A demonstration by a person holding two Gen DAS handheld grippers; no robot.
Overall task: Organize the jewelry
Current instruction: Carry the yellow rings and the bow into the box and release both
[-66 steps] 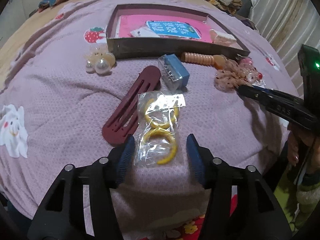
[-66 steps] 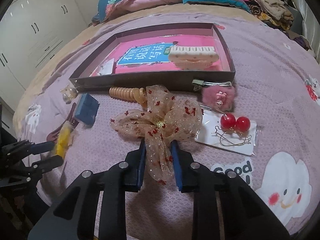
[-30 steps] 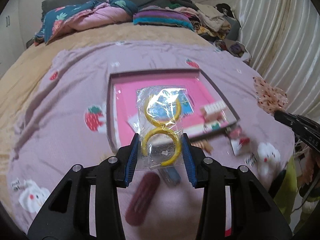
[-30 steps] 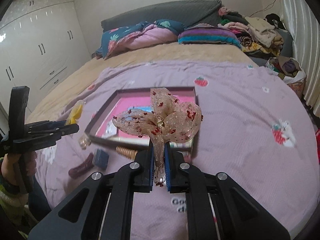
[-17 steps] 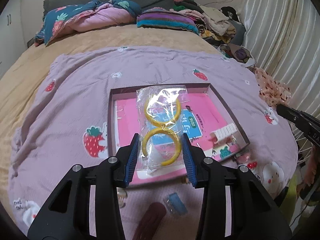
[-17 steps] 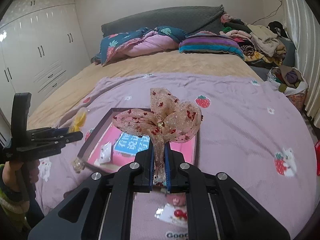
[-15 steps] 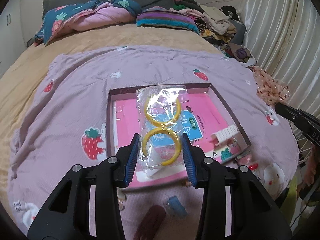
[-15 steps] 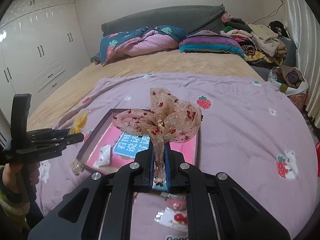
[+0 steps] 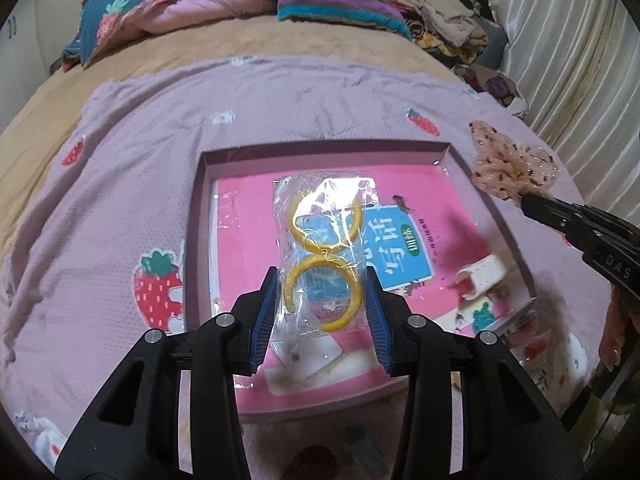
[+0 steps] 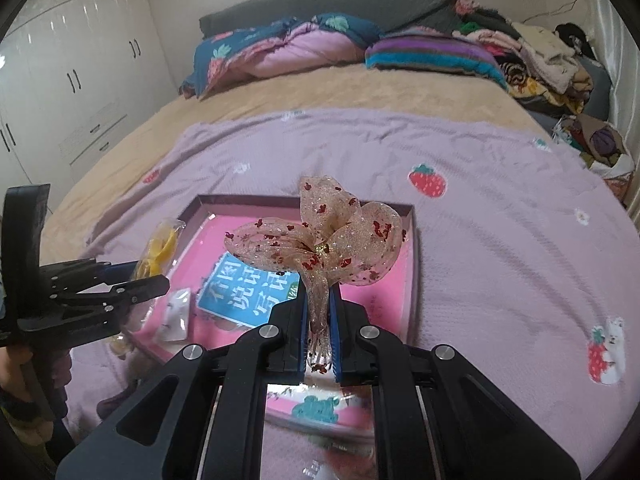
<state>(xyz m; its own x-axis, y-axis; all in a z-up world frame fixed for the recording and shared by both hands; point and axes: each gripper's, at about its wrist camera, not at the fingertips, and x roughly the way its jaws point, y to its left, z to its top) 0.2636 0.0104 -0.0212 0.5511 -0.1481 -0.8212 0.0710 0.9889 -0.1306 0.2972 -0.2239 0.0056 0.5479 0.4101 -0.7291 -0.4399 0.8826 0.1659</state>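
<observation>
Both claws have come forward and down over the tray [image 9: 196,240] since a second ago; it now fills mid-frame, so both drops look close. Left claw [image 9: 322,316] clenched on the bagged yellow hoops [image 9: 324,256], frame centre over the pink liner. Right claw [image 10: 319,320] pinched on the sequin bow [image 10: 320,240] above the tray's right half. Already inside: white comb clip [image 9: 482,276] lower right, small white packet [image 10: 176,312] lower left.

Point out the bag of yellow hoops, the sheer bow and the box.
bag of yellow hoops [image 9: 323,268], left wrist view, lower hoop.
sheer bow [image 10: 326,248], right wrist view, gold knot.
box [image 9: 320,150], left wrist view, far wall.
</observation>
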